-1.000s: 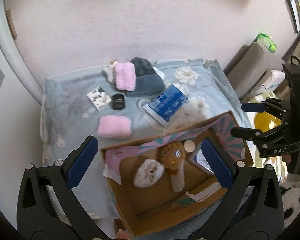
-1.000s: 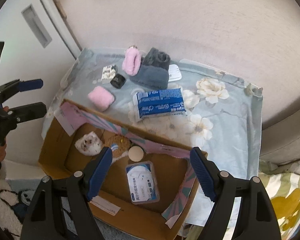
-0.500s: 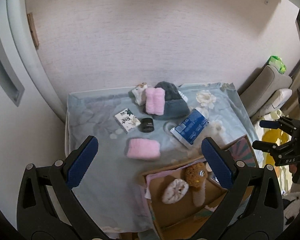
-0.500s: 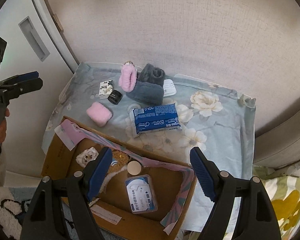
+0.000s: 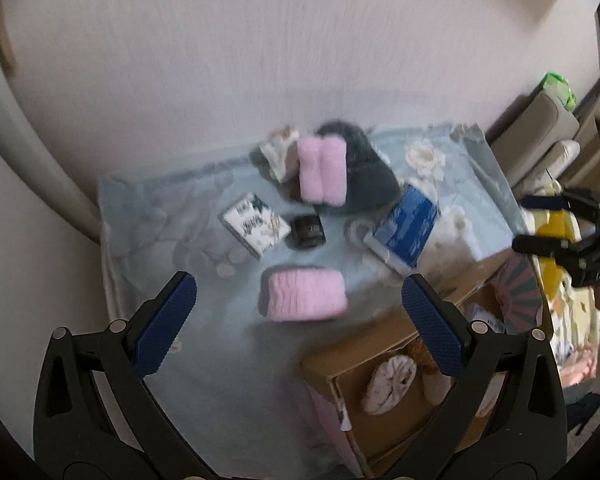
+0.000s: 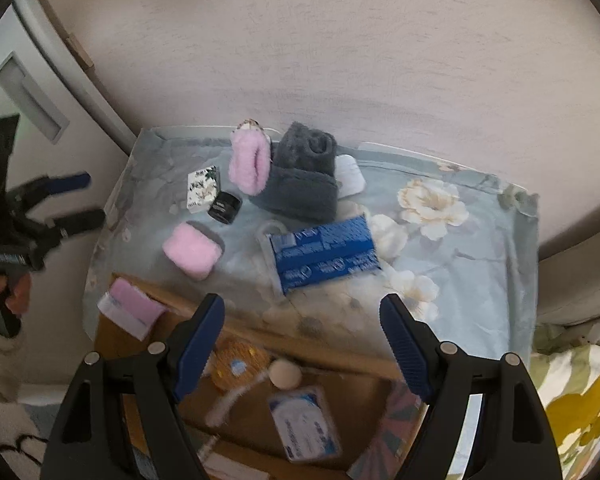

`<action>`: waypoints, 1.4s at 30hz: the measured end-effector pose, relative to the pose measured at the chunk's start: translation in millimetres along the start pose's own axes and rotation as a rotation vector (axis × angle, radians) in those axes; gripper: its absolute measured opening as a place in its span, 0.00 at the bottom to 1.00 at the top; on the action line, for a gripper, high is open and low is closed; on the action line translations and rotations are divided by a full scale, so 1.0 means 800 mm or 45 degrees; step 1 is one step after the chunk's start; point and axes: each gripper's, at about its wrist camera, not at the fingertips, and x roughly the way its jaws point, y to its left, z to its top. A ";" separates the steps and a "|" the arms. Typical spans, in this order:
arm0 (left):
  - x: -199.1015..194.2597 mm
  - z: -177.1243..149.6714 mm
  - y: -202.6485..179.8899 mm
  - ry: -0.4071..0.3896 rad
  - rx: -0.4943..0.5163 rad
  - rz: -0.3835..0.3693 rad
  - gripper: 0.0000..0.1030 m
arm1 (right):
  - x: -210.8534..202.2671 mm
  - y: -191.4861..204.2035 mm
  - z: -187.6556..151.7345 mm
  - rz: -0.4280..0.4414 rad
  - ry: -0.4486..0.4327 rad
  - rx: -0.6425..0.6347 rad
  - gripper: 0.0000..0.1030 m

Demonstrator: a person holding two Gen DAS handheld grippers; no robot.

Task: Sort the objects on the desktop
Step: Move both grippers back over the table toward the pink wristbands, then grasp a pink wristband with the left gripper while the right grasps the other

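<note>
Left wrist view looks down between the left gripper point(image 5: 298, 314), whose blue-padded jaws stand wide apart with nothing between them. It hangs over a fluffy pink rolled cloth point(image 5: 305, 295) lying on the flower-printed pale blue tablecloth point(image 5: 172, 216), which suggests this roll is the next pick. The right gripper point(image 6: 300, 344) is likewise spread and empty, poised above the near edge of the open brown cardboard box point(image 6: 288, 344) that sits in front of the table.

Loose things wait on the cloth: a blue-and-white flat plastic packet point(image 6: 324, 254), a small black round jar point(image 6: 225, 208), a white floral-printed card box point(image 6: 203, 189), a second pink fluffy roll point(image 6: 249, 166) leaning on a dark grey plush bundle point(image 6: 304, 176), and a small white pouch point(image 6: 350, 176) behind it. Already in the box are a round brown plush piece point(image 6: 240, 364), a pale round puff point(image 6: 285, 374) and a clear-wrapped white packet point(image 6: 306, 428) (details blurred), so sorting seems partly done.

A plain pale textured wall point(image 6: 340, 40) rises behind the table; a grey door point(image 6: 28, 92) stands to the left.
</note>
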 end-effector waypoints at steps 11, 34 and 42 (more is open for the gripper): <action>0.115 -0.001 0.006 0.315 0.008 -0.131 0.95 | 0.089 0.029 0.083 0.077 -0.006 -0.036 0.74; 0.174 -0.028 -0.001 0.394 0.011 -0.147 0.39 | 0.207 0.069 0.149 0.075 0.010 -0.163 0.27; 0.155 -0.030 0.007 0.344 -0.048 -0.166 0.24 | 0.183 0.064 0.143 0.091 -0.024 -0.146 0.25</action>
